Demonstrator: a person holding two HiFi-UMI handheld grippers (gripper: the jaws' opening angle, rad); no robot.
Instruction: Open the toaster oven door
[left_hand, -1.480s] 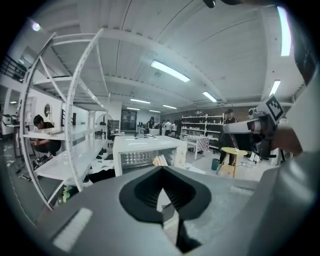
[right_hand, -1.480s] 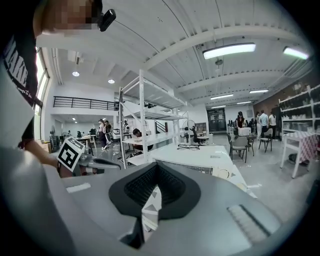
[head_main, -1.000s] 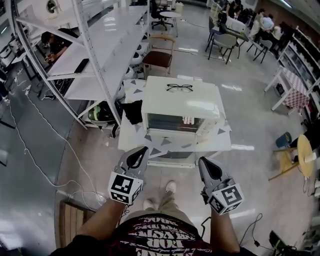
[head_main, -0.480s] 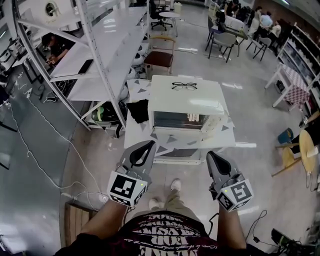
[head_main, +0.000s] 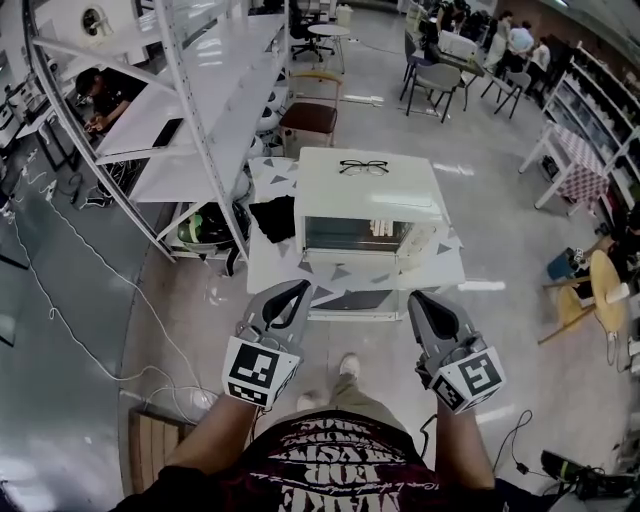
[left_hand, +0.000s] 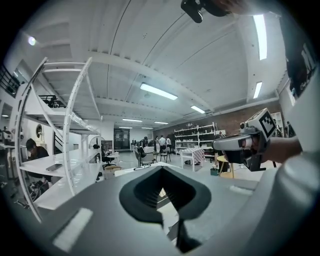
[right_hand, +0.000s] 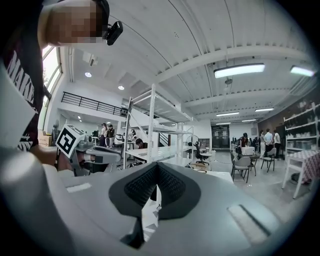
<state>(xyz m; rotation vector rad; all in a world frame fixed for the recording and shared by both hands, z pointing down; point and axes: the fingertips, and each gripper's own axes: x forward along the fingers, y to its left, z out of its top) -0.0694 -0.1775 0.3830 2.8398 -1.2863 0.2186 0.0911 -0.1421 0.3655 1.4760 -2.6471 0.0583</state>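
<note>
Oven (head_main: 368, 195) was seen on the table (head_main: 268, 272), its door (head_main: 355, 234) judged unopened. Left gripper (head_main: 299, 290) and right gripper (head_main: 419, 299) were held before the table, jaws pressed together, empty.

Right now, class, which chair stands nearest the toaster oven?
The wooden-framed chair with the dark red seat, just behind the toaster oven. The grey chairs stand farther off, at the back right.
</note>
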